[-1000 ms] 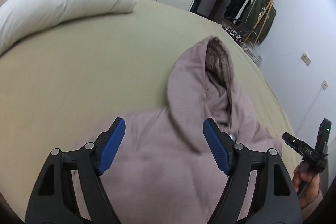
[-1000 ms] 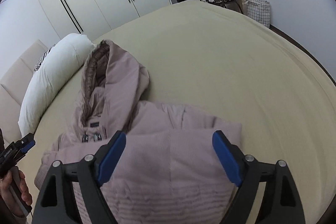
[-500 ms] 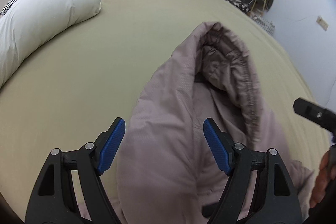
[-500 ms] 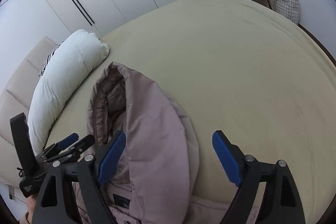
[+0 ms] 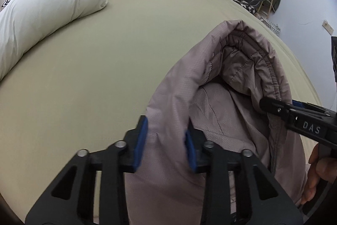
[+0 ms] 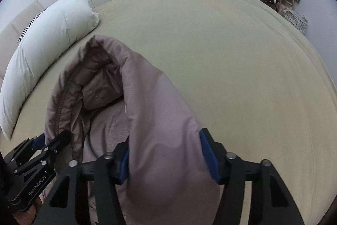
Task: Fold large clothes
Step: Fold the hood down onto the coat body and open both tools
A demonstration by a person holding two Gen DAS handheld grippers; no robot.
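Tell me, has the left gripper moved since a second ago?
Yes. The left gripper has travelled up the pinkish jacket from its body to the hood, toward the white pillow, and its jaws have just been closing on the hood's side.

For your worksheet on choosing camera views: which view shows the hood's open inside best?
The left wrist view: the hood opens toward the camera, showing its quilted lining and stitched rim. The right wrist view shows the hood too, but its near flap hides more of the lining.
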